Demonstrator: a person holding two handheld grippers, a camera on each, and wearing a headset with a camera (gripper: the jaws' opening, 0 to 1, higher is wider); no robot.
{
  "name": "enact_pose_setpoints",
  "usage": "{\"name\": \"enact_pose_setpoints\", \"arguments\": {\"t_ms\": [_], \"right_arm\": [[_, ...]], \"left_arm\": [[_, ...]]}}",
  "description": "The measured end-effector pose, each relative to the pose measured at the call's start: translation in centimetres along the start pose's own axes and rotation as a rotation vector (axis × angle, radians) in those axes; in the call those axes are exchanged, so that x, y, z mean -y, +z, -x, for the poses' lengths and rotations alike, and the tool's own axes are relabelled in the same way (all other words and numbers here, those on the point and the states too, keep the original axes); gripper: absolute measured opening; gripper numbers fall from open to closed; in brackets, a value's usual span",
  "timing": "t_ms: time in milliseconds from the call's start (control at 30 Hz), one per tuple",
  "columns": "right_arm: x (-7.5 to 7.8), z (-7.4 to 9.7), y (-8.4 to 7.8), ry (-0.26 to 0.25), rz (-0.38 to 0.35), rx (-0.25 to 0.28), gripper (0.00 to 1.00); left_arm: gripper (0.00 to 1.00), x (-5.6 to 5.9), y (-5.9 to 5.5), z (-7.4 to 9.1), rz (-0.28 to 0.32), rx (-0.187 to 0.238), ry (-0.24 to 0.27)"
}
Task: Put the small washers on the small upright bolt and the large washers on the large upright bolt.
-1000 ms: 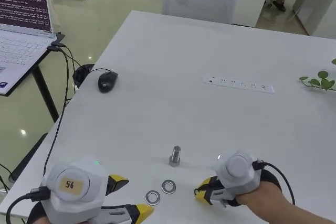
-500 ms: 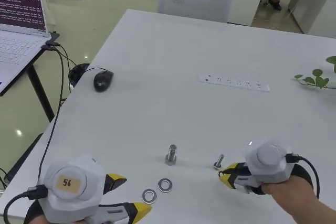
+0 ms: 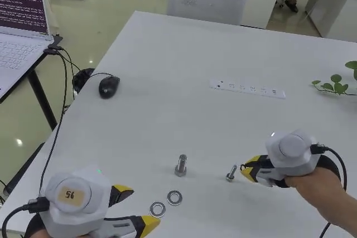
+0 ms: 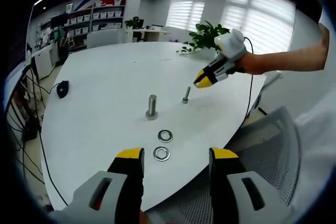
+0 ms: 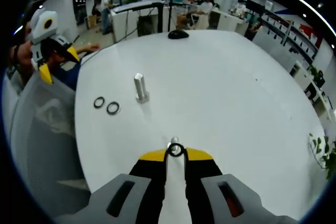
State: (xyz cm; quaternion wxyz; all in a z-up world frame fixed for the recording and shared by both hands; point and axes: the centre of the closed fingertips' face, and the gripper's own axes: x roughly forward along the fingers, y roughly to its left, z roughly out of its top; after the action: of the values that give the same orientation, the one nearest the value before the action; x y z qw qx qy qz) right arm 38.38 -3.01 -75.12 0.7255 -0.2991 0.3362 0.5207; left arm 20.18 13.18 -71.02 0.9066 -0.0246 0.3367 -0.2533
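Left gripper (image 4: 177, 156): jaws stand wide apart and hold nothing; it sits at the near edge of the white table (image 3: 184, 71), with its yellow tips pointing toward the washers.

Right gripper (image 3: 245, 169): in its own view the yellow tips are drawn together; a small ring-shaped piece (image 5: 175, 150) shows right at the tips; whether it is pinched between them or sits on the bolt beyond cannot be told.

Small upright bolt (image 3: 231, 173): stands on the table just beside the right gripper's tips, on their left in the head view; contact with the tips cannot be confirmed.

Large upright bolt (image 3: 181, 165): stands on its head near the small bolt, apart from it, with no washer on its shank.

Washers: one washer (image 3: 174, 197) lies flat on the table, nearer the person than the large bolt; a second washer (image 3: 158, 209) lies just beside it, closer to the left gripper; the two are not touching; their sizes look alike.

Other items: a black mouse (image 3: 109, 86) lies near the table's left edge; a white power strip (image 3: 247, 88) lies farther back.
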Motion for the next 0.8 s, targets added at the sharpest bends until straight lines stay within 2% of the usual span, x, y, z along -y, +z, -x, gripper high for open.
{"name": "enact_pose_setpoints", "arguments": {"t_ms": [333,800], "right_arm": [[-0.2,-1.1,0.4,0.023,0.058,-0.043,0.13],[0.0,-1.5,0.3,0.036,0.082,-0.084,0.13]], "left_arm": [[0.49,-0.1,0.0,0.2,0.002,-0.001,0.005],[0.49,-0.1,0.2,-0.1,0.002,0.003,-0.001]]}}
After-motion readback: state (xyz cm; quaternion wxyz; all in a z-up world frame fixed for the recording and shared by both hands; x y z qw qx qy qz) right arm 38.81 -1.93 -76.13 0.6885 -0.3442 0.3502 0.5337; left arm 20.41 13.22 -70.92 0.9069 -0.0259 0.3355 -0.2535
